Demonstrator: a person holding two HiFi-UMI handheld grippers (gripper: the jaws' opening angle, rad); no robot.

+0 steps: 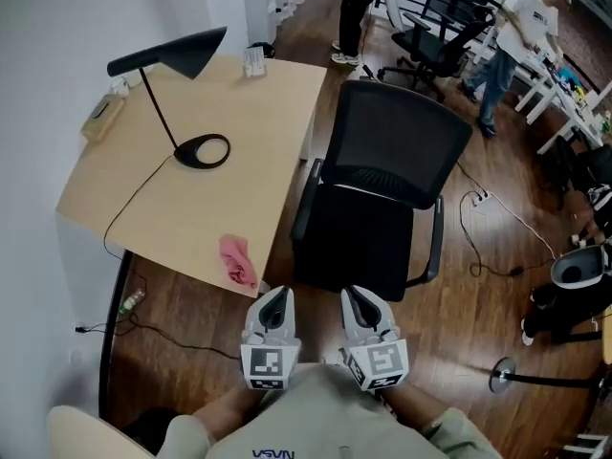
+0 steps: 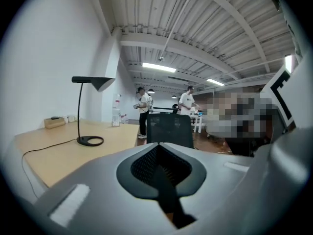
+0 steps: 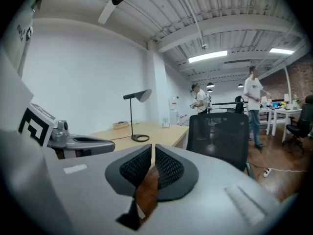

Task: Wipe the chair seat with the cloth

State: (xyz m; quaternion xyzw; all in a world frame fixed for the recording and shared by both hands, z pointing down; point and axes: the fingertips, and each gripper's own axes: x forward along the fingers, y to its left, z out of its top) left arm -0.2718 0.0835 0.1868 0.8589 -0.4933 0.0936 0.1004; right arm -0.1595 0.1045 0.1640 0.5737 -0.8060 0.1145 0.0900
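So, the pink cloth (image 1: 238,261) is lying crumpled at the near edge of the wooden desk (image 1: 163,208), close to the corner, with nothing touching it. The black chair (image 1: 382,189) sits just beside the desk with its seat (image 1: 349,242) bare. Both grippers hover low in front of it. The left gripper (image 1: 278,293) is clenched shut and empty, while the right gripper (image 1: 353,295) has its jaws a crack apart with nothing between them.

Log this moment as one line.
stage: not started | cloth: at table edge, untouched | chair seat: bare | left gripper: shut, empty | right gripper: slightly open, empty
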